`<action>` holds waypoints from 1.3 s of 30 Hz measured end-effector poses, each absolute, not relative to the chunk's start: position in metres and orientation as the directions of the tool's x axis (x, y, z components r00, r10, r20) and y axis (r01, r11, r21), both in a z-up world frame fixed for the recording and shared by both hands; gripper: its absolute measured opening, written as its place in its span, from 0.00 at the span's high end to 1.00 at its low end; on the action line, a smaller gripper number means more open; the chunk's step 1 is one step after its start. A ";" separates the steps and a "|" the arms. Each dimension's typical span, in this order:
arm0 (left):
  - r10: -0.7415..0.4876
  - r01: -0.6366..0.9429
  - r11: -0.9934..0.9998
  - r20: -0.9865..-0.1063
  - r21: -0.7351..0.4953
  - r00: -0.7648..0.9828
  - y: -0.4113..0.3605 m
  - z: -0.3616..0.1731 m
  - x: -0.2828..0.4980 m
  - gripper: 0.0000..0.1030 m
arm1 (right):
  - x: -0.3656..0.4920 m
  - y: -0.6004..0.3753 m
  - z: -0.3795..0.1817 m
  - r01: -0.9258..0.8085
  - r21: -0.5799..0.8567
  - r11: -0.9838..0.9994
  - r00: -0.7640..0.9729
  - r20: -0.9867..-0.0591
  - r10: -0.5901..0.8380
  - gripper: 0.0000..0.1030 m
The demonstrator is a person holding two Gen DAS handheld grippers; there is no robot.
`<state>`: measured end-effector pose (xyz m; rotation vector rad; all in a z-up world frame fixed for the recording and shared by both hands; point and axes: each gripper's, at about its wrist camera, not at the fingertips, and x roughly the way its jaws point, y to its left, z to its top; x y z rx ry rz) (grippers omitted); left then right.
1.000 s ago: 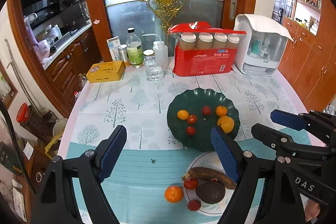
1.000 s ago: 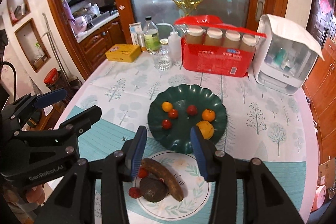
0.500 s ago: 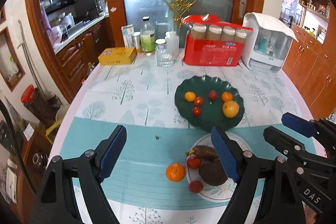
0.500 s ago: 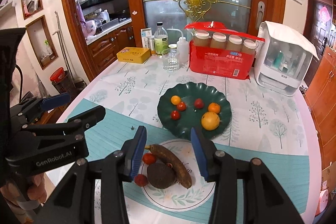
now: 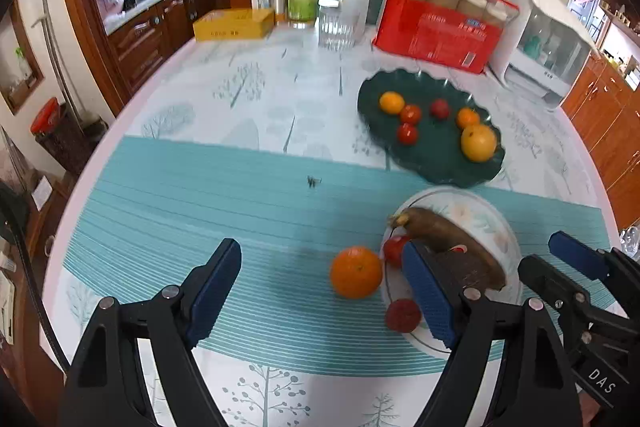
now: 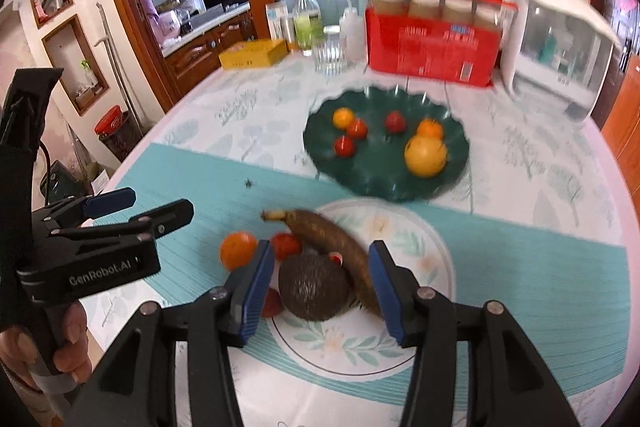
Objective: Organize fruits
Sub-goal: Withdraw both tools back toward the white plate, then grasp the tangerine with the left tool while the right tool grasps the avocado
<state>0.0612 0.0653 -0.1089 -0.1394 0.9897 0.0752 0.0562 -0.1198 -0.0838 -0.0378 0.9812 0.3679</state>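
1. My right tongs (image 6: 322, 285) hang over the white plate (image 6: 436, 267), jaws just opening, parted, nothing gripped; the avocado (image 6: 313, 286) and the brown banana (image 6: 336, 243) show between the pads.
2. My left tongs (image 5: 320, 291) stand wide and empty above the teal mat (image 5: 200, 211); an orange (image 5: 355, 271) lies on the mat between the pads, just beside the white plate.
3. Small red tomatoes (image 6: 286, 245) sit at the plate's left edge.
4. Beyond, the green plate (image 6: 384, 179) holds small oranges, red tomatoes and one larger yellow fruit (image 6: 425, 155).
5. Far edge: red box (image 6: 432, 43), glass (image 6: 330, 55), yellow box (image 6: 252, 54).
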 end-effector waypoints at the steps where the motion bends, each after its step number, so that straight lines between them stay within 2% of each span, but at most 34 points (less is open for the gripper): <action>1: -0.006 -0.127 0.988 -0.841 -0.089 0.540 0.067 -0.114 0.062 0.21 | 0.056 -0.119 -0.089 -0.322 0.134 0.937 0.493 -0.822 0.286 0.51; 11: -0.067 -0.119 0.982 -0.862 -0.145 0.502 0.066 -0.165 0.078 0.21 | 0.063 -0.110 -0.138 -0.328 0.118 0.937 0.456 -0.850 0.266 0.51; 15: -0.090 -0.122 0.978 -0.868 -0.170 0.488 0.065 -0.179 0.084 0.21 | 0.065 -0.109 -0.145 -0.330 0.140 0.933 0.461 -0.839 0.289 0.39; 20: -0.121 -0.120 0.972 -0.867 -0.202 0.483 0.066 -0.189 0.087 0.27 | 0.070 -0.103 -0.156 -0.349 0.157 0.924 0.427 -0.851 0.306 0.37; 28: -0.171 -0.075 0.969 -0.857 -0.235 0.486 0.058 -0.190 0.089 0.41 | 0.066 -0.094 -0.159 -0.388 0.083 0.918 0.467 -0.841 0.273 0.34; 31: -0.181 -0.070 0.968 -0.864 -0.240 0.471 0.054 -0.193 0.089 0.41 | 0.064 -0.093 -0.159 -0.395 0.072 0.916 0.472 -0.840 0.269 0.39; 35: -0.188 -0.065 0.967 -0.865 -0.245 0.465 0.053 -0.194 0.088 0.43 | 0.065 -0.097 -0.158 -0.393 0.088 0.916 0.464 -0.840 0.280 0.40; 37: -0.189 -0.069 0.967 -0.870 -0.246 0.455 0.054 -0.196 0.089 0.53 | 0.065 -0.098 -0.158 -0.390 0.095 0.916 0.461 -0.841 0.284 0.40; 39: -0.218 -0.076 0.958 -0.873 -0.278 0.436 0.056 -0.201 0.092 0.57 | 0.064 -0.098 -0.158 -0.390 0.093 0.916 0.462 -0.841 0.283 0.40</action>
